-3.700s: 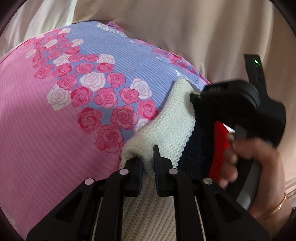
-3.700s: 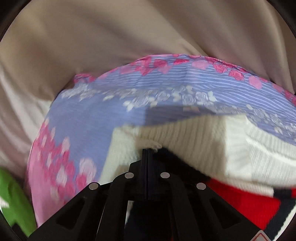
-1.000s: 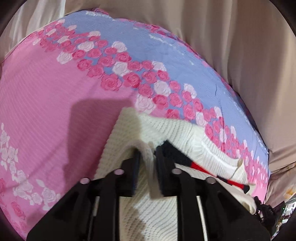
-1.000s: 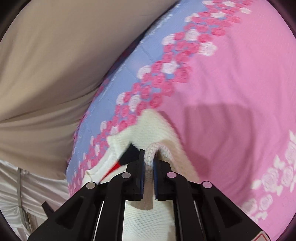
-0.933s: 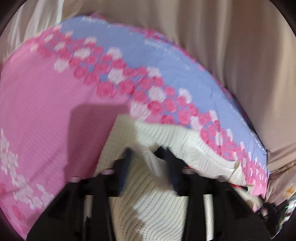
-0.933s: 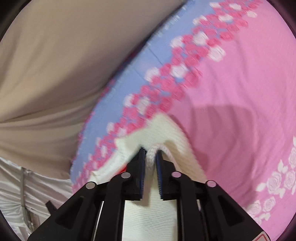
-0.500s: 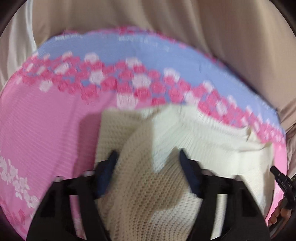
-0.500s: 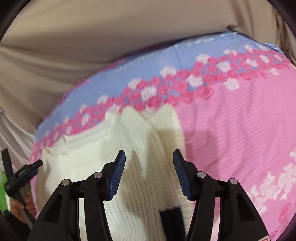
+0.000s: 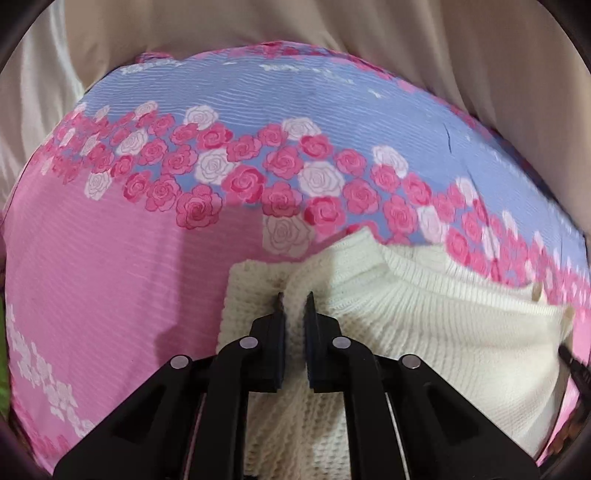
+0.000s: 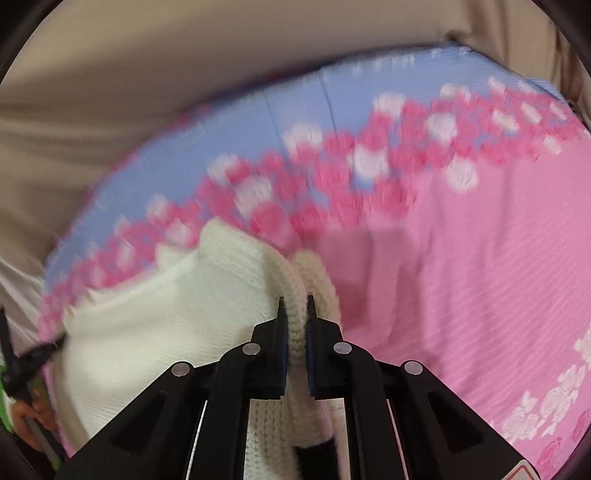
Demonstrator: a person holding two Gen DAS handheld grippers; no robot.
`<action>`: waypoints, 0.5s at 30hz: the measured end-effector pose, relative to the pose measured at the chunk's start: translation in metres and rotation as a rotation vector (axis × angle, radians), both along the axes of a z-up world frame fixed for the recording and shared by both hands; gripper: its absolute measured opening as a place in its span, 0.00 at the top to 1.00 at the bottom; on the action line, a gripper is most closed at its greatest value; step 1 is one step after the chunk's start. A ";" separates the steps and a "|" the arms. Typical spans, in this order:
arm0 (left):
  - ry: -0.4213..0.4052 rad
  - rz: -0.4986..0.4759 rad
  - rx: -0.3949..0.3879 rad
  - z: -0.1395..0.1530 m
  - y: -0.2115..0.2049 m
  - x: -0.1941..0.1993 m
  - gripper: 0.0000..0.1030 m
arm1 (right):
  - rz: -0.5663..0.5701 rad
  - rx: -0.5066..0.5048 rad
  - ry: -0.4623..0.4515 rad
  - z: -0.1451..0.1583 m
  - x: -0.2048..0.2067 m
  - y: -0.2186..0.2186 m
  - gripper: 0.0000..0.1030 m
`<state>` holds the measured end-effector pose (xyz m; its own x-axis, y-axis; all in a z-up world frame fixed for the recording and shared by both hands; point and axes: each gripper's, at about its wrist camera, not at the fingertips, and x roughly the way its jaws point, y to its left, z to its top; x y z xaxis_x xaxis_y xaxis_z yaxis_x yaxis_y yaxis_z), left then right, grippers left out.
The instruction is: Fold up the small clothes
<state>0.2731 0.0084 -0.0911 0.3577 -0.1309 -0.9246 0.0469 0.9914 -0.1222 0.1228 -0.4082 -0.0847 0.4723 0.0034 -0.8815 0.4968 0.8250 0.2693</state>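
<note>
A cream knit sweater [image 9: 424, 325] lies on the bedsheet with its ribbed collar toward the rose band. My left gripper [image 9: 293, 302] points down at its left part, jaws closing tight on a raised ridge of knit. In the right wrist view the same sweater [image 10: 166, 325] spreads to the left. My right gripper [image 10: 294, 304] is closing on a thick rolled fold at its right edge, and the knit fills the gap between the pads. A dark stripe [image 10: 314, 458] of the sweater shows below the jaws. The other gripper [image 10: 26, 362] and a hand [image 10: 26, 417] sit at the far left.
The sweater rests on a pink bedsheet [image 9: 110, 277] with a band of roses and a blue strip [image 9: 277, 92] at the back. Beige cloth [image 9: 295, 22] hangs behind the bed. A green patch [image 9: 3, 369] shows at the left edge.
Both grippers let go of the sweater's edge, opened wide over the knit, shifted sideways and rolled, then closed again on folds of it. The sweater now lies spread, cream side up.
</note>
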 end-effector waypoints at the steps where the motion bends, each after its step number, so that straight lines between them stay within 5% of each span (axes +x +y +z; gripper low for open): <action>1: 0.009 0.007 -0.029 0.003 0.002 -0.001 0.88 | -0.008 -0.007 -0.010 0.002 -0.001 0.002 0.93; 4: -0.006 -0.029 -0.077 0.017 0.009 -0.013 0.81 | -0.018 0.075 -0.035 0.011 -0.006 0.002 0.88; 6: -0.042 -0.066 -0.117 0.031 0.020 -0.039 0.70 | -0.005 0.037 -0.072 0.029 -0.025 0.007 0.82; 8: -0.050 -0.081 -0.140 0.036 0.034 -0.074 0.56 | 0.008 0.034 -0.099 0.041 -0.051 0.017 0.57; 9: -0.043 -0.076 -0.148 0.034 0.043 -0.094 0.50 | 0.011 0.039 -0.110 0.045 -0.066 0.025 0.53; 12: 0.027 -0.011 -0.138 0.009 0.068 -0.145 0.46 | 0.037 0.018 -0.059 0.033 -0.118 0.056 0.50; 14: 0.087 0.045 -0.199 -0.011 0.078 -0.166 0.46 | 0.036 0.037 0.003 0.012 -0.142 0.071 0.50; 15: 0.040 0.072 -0.221 -0.010 0.080 -0.176 0.46 | 0.032 0.068 0.021 0.002 -0.151 0.075 0.49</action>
<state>0.0975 0.0889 -0.1015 0.3368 -0.3077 -0.8899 -0.0323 0.9408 -0.3375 -0.0277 -0.3330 -0.0832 0.4522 0.0781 -0.8885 0.4768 0.8207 0.3148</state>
